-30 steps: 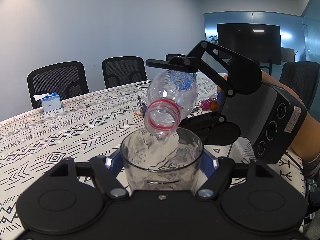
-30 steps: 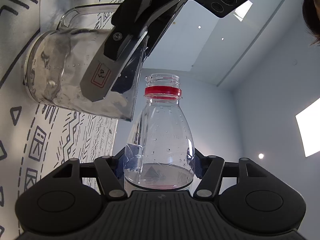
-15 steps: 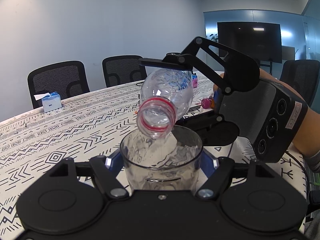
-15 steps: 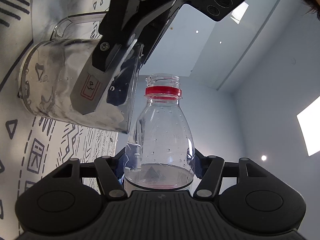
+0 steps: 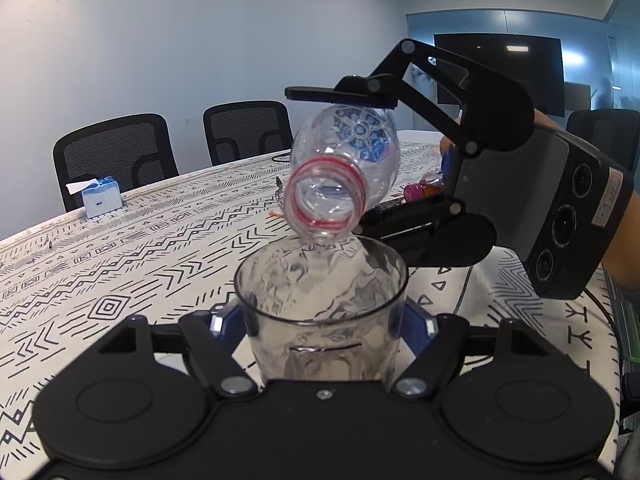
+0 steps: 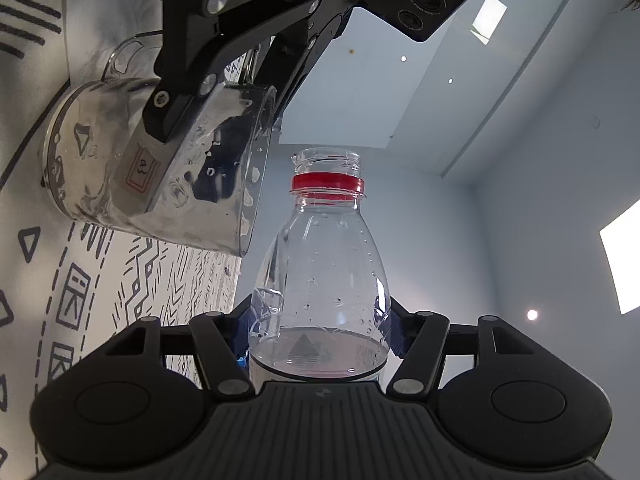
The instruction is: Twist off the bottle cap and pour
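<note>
Left wrist view, nearest first: left gripper, fingers clamped on the sides of a clear glass mug. Mug upright, open rim up, standing on the patterned table; clear water inside, surface rippled. Mug handle faces the camera in this view.

Just above the mug's rim: clear plastic bottle, cap off, red ring on the neck. Long axis tilted, mouth pointing down and toward the left-wrist camera, base up and away. Mouth sits right over the mug's far rim, a thin stream of water drops from it into the mug. Bottle body nearly empty, droplets on the inside wall.

Right gripper comes in from the right, fingers clamped on the bottle's lower body, one finger above it, one below. A forearm shows behind the gripper housing at the right edge.

Right wrist view: bottle runs straight along the fingers away from the camera, open mouth at the far end, beside the mug's rim. Left gripper's finger pressed on the mug wall.

Farther on the table: a pink cap behind the bottle, other small items beside it too blurred to tell. A blue tissue box at the far left edge of the table. Black office chairs behind the table, dark screen on the far wall.
</note>
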A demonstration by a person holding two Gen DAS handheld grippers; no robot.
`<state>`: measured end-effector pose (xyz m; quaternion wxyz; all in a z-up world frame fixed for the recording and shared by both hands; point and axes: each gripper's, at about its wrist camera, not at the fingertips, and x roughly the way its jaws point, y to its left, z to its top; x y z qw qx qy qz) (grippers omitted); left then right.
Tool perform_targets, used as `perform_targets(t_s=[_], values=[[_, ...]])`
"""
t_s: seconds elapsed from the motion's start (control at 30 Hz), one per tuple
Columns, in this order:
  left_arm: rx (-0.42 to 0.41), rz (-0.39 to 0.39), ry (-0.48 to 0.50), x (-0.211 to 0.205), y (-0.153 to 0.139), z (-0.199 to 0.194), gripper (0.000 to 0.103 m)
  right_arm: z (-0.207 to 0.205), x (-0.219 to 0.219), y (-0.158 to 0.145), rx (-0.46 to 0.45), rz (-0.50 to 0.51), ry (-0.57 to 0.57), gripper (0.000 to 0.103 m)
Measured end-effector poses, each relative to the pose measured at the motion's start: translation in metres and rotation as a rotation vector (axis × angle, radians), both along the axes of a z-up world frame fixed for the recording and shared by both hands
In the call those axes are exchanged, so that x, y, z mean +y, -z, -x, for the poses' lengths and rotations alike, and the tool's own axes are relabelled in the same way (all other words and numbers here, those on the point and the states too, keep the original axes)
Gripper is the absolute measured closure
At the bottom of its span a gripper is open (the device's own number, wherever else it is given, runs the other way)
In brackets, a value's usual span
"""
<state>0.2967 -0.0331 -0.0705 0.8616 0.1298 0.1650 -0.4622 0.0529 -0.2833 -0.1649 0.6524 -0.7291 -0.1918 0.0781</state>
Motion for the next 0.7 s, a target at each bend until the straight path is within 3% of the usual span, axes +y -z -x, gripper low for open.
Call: perform_targets(t_s=[0.63,0.7], values=[[-0.004,0.021,-0.017,0.006,-0.005,0.003,0.025,0.013,-0.014,-0.012,-0.024,0.075,0.04,0.044],[-0.006,0.02,-0.013,0.006,-0.005,0.004,0.025,0.014,-0.009,-0.032,-0.022,0.077,0.044,0.044]])
